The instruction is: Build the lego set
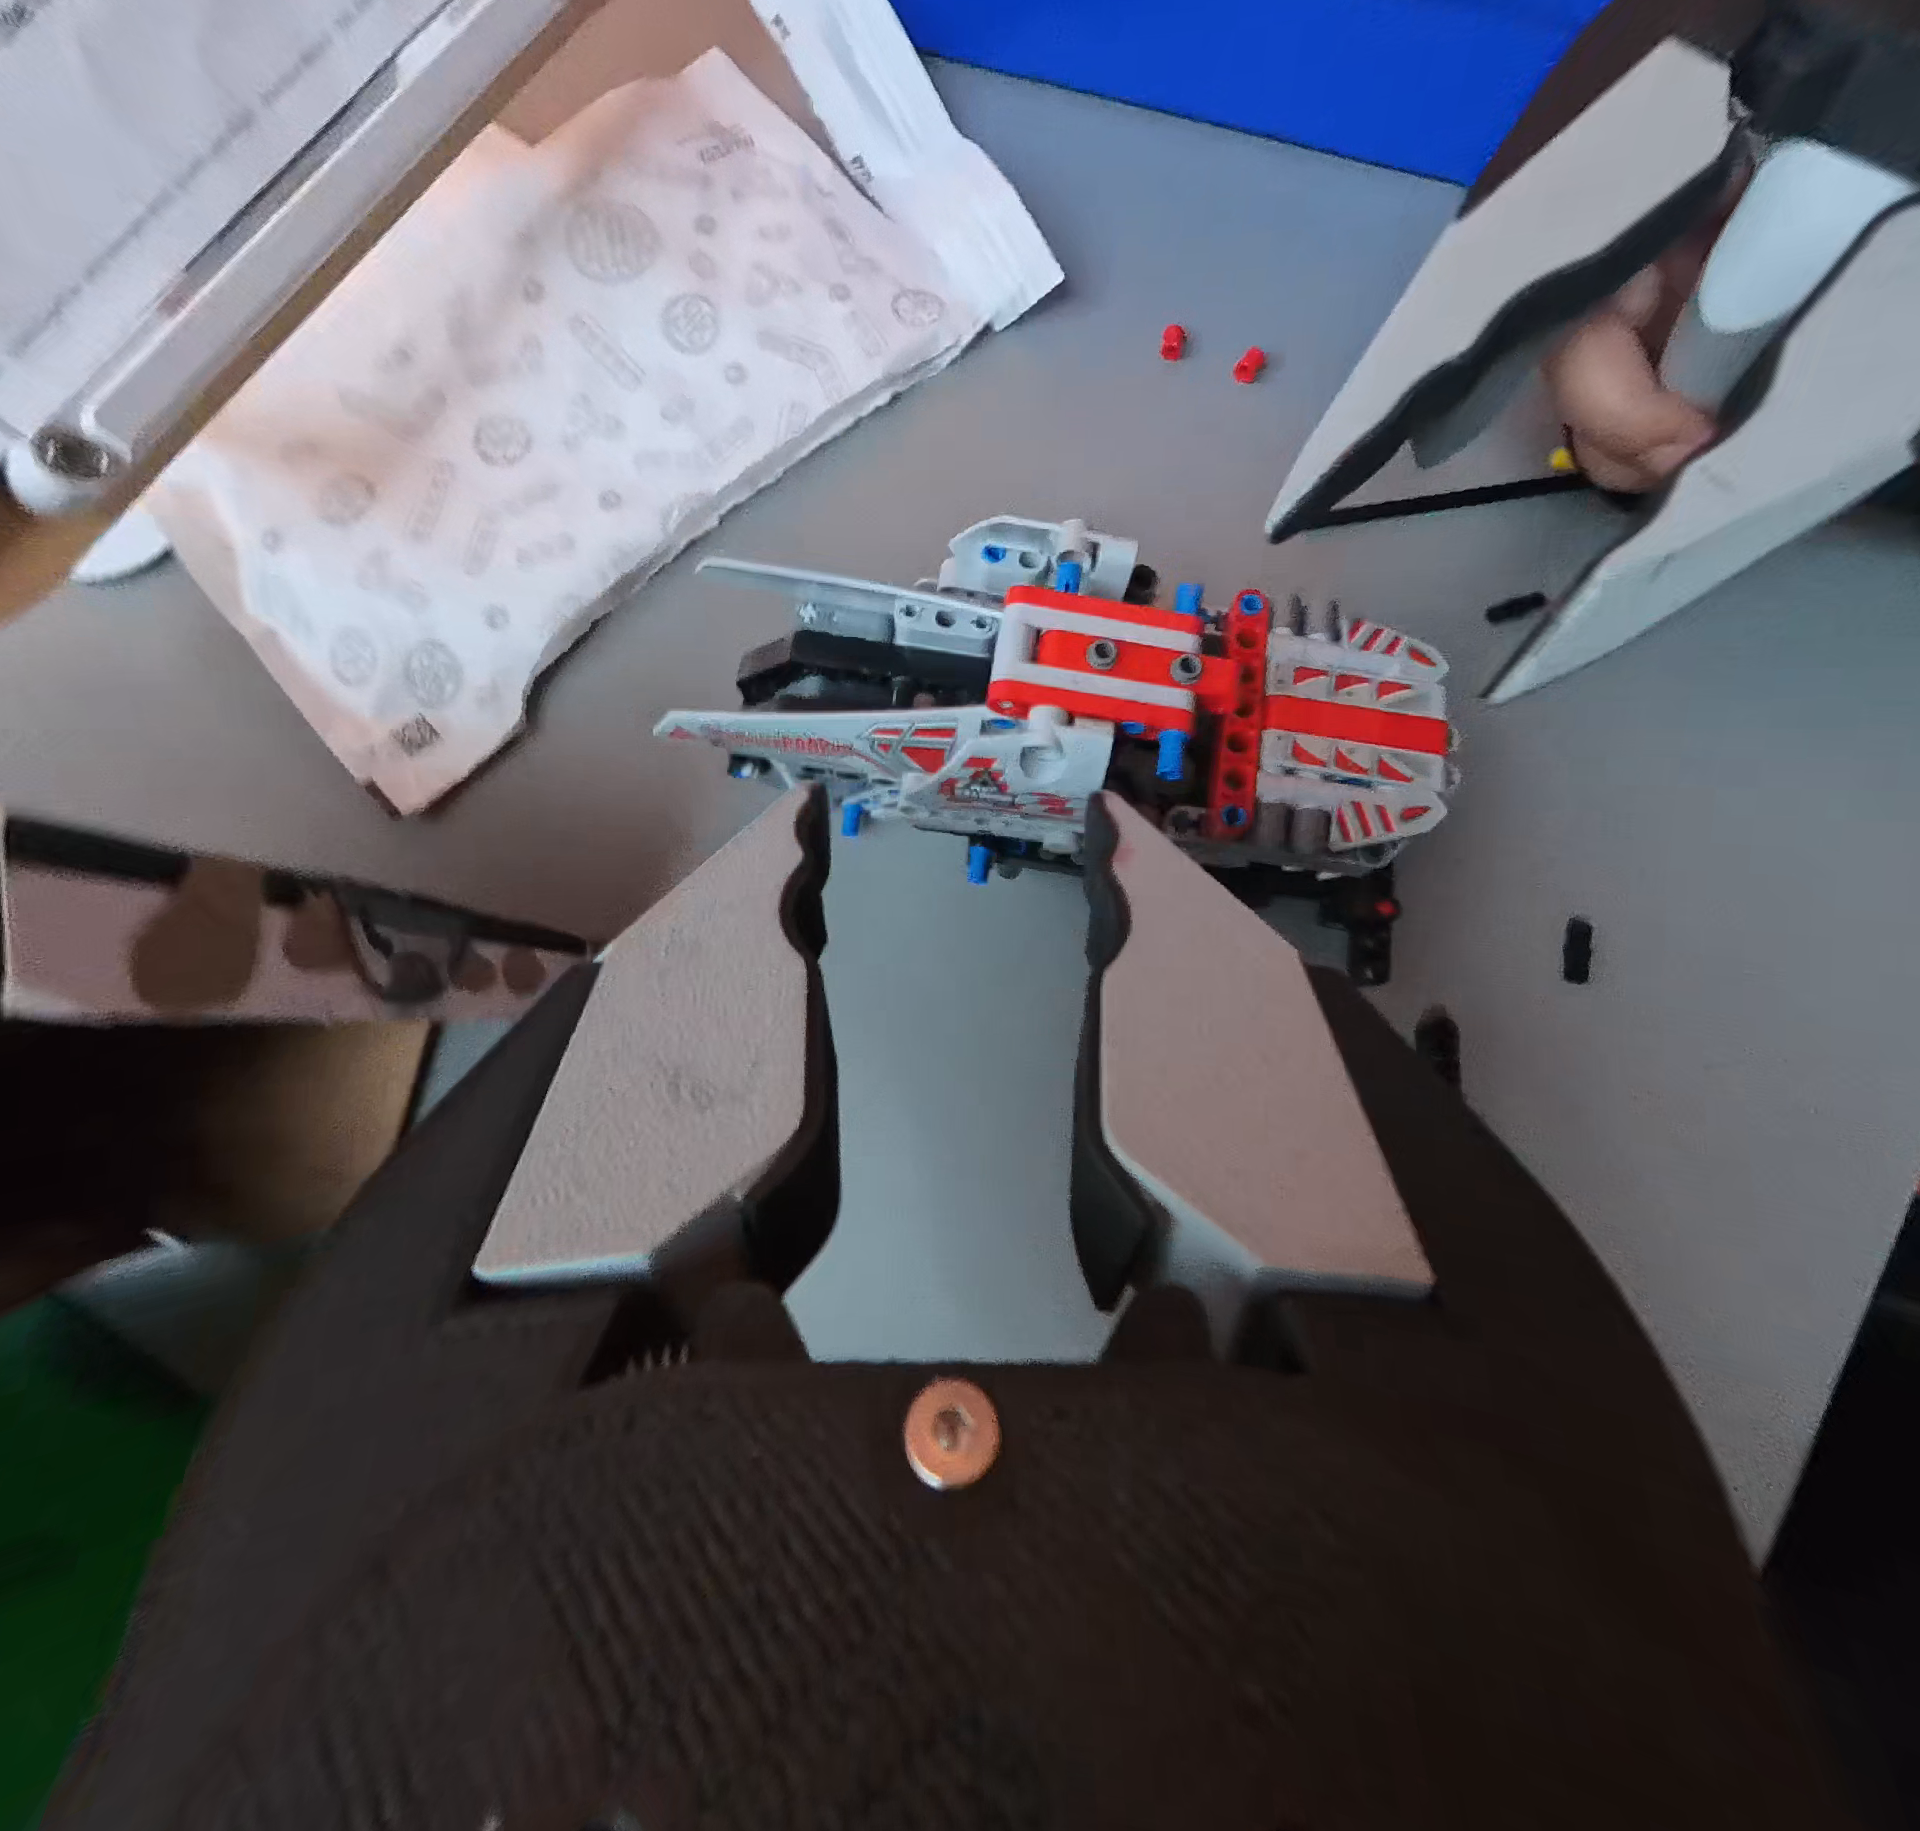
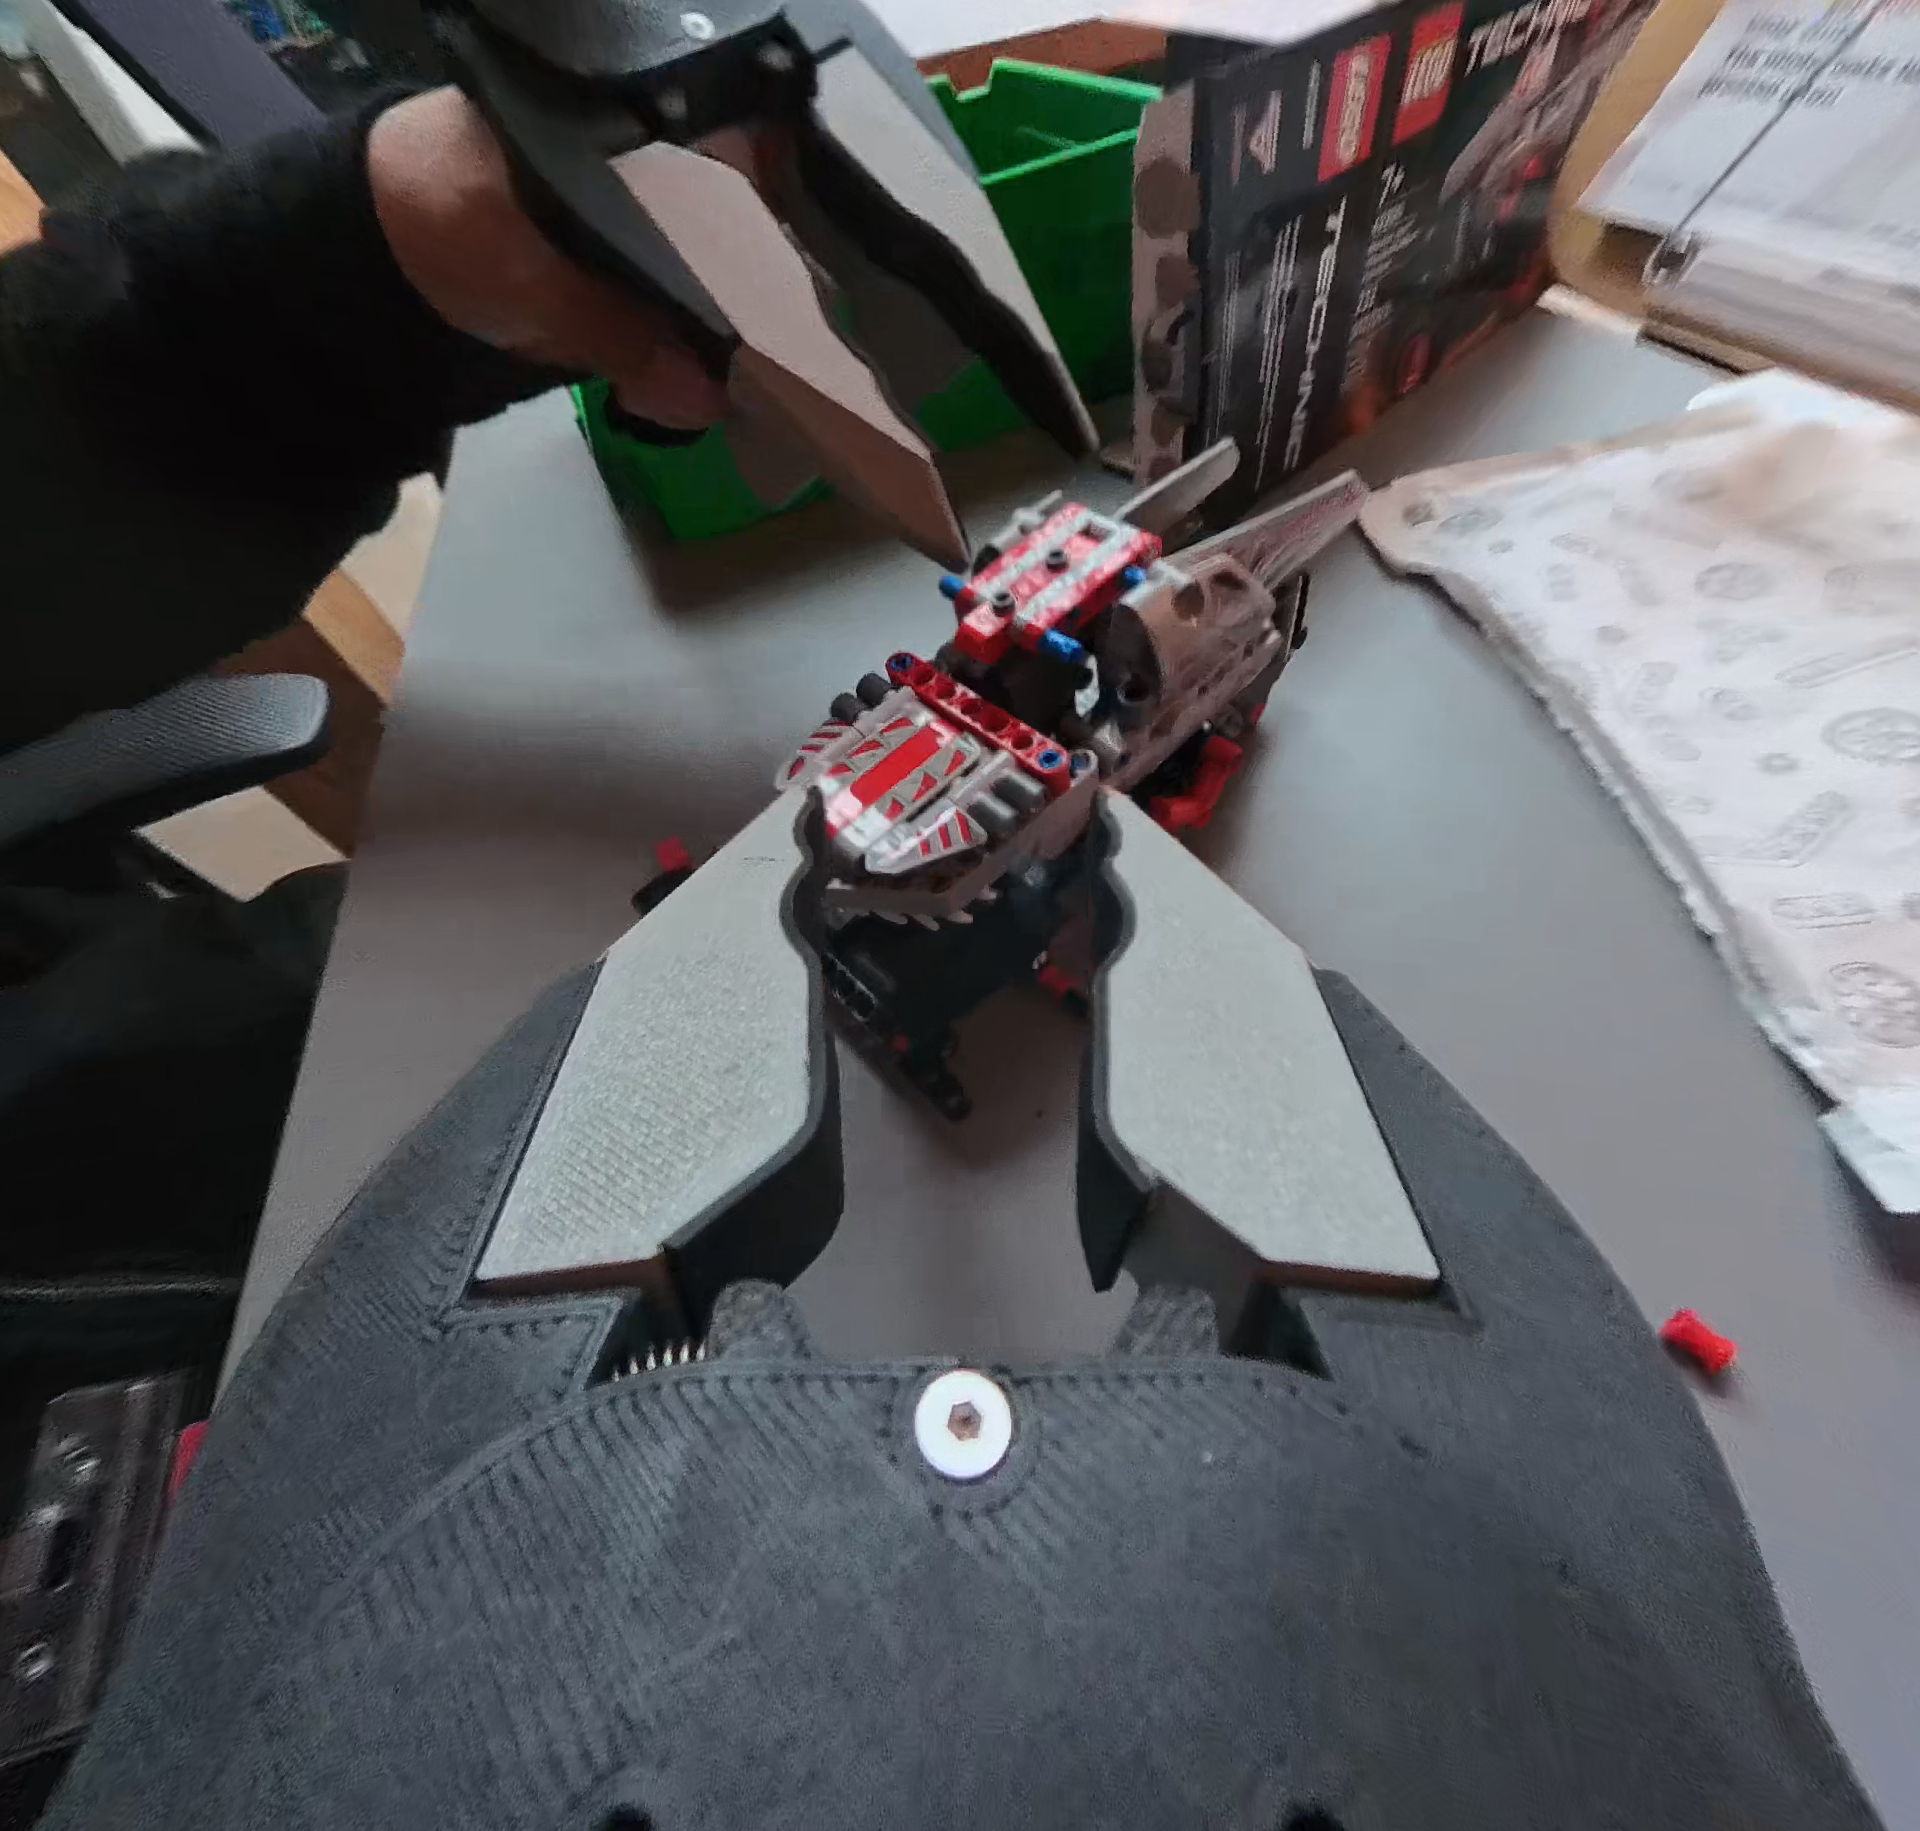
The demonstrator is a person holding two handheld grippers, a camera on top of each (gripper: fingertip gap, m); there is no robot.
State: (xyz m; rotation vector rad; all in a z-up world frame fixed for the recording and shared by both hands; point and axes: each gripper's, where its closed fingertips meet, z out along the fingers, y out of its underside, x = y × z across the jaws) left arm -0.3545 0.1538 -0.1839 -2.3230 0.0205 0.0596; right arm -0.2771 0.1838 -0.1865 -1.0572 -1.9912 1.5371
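Note:
The red, white and grey lego model (image 1: 1091,701) lies on the grey table (image 1: 1195,223). My left gripper (image 1: 956,825) is open and empty, with its fingertips at the model's winged side panel. My right gripper (image 2: 956,831) is open, with the model's striped nose (image 2: 914,784) between its fingertips; I cannot tell if they touch it. In the left wrist view the right gripper (image 1: 1382,612) comes in from the upper right. In the right wrist view the left gripper (image 2: 1027,503) reaches down to the model's red top. Two small red pieces (image 1: 1172,340) lie beyond the model.
A torn paper bag (image 1: 582,410) and a paper in a clear holder (image 1: 208,119) lie to the left. The dark lego box (image 2: 1351,202) and a green bin (image 2: 1049,181) stand behind the model. A blue bin (image 1: 1247,5), black pins (image 1: 1577,947) and a loose red piece (image 2: 1699,1340) are near. From my right tips it is roughly 15 cm to the loose red piece (image 2: 1699,1340); from my left, 20 cm. Seen from the left wrist view (image 1: 1172,340) as well.

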